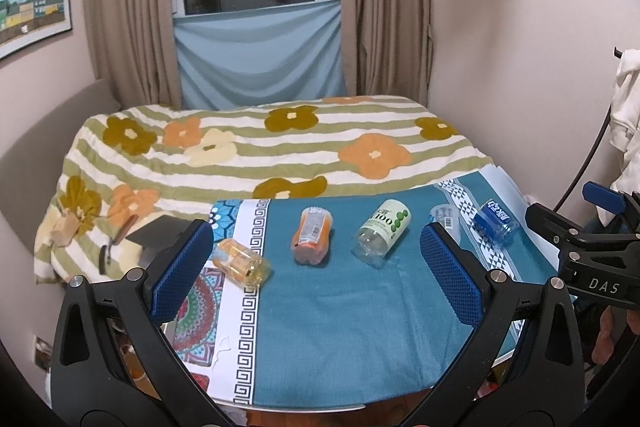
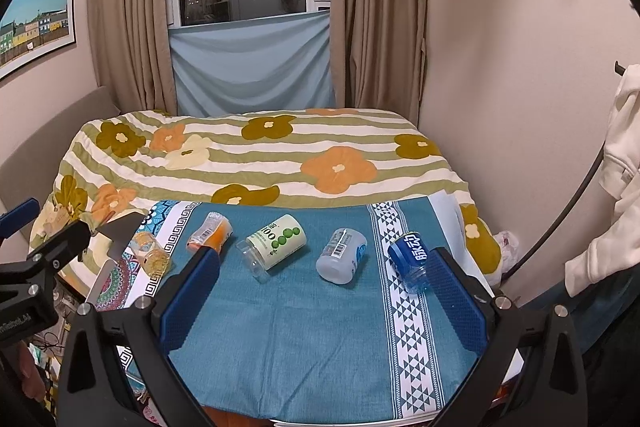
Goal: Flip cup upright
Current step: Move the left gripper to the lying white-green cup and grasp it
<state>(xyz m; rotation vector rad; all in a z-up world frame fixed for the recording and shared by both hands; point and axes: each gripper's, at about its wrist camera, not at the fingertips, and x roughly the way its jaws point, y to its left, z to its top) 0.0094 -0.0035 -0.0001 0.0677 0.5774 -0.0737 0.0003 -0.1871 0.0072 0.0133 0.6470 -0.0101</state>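
Several cut-bottle cups lie on their sides in a row on the teal tablecloth. From left to right they are a yellow cup, an orange cup, a green-label cup, a clear barcode cup half hidden by a finger, and a blue cup. My left gripper hangs open in front of the row, holding nothing. In the right wrist view the same green-label cup, clear cup and blue cup show. My right gripper is open and short of them.
A bed with a flowered striped blanket stands right behind the table. A dark flat object lies at the table's left corner. A white garment hangs at the right wall. The table's front edge is near.
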